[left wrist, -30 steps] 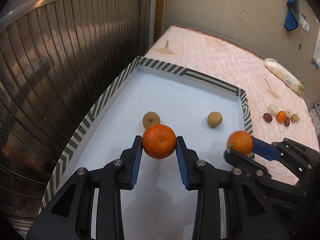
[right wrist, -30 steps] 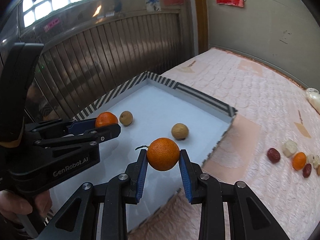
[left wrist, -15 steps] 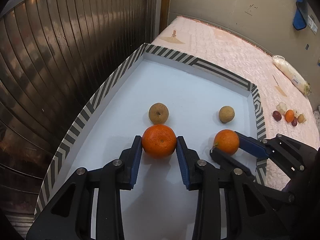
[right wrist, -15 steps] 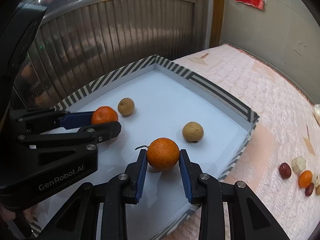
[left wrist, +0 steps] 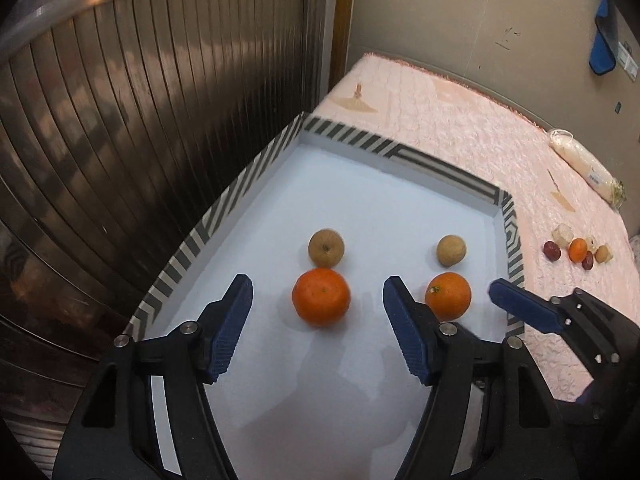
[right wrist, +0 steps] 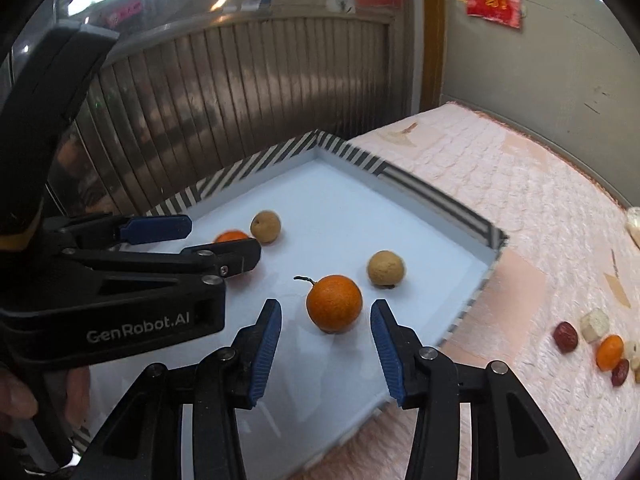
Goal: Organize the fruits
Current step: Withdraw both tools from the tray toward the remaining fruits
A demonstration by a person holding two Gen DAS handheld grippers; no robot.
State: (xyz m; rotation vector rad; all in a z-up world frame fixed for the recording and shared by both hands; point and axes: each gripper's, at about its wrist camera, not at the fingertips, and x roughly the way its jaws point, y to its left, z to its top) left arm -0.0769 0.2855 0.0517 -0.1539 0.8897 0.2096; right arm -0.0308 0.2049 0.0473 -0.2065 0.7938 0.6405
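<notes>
A white tray (left wrist: 360,200) with a striped rim (right wrist: 420,188) holds two oranges and two brown round fruits. My left gripper (left wrist: 318,312) is open, with the left orange (left wrist: 321,296) resting on the tray floor between its fingers, behind it a brown fruit (left wrist: 326,246). My right gripper (right wrist: 325,332) is open around the right orange (right wrist: 334,308), which also rests on the floor. The second brown fruit (right wrist: 386,268) lies just beyond it. In the left wrist view the right orange (left wrist: 448,296) and second brown fruit (left wrist: 451,250) show too.
A pink quilted cloth (left wrist: 460,128) covers the surface around the tray. A small heap of a little orange, red dates and pale pieces (right wrist: 600,340) lies on it to the right. A metal slatted shutter (left wrist: 120,120) stands at the left.
Both grippers have lowered their oranges onto the tray floor and opened. The oranges now sit free, each in front of a brown fruit.
</notes>
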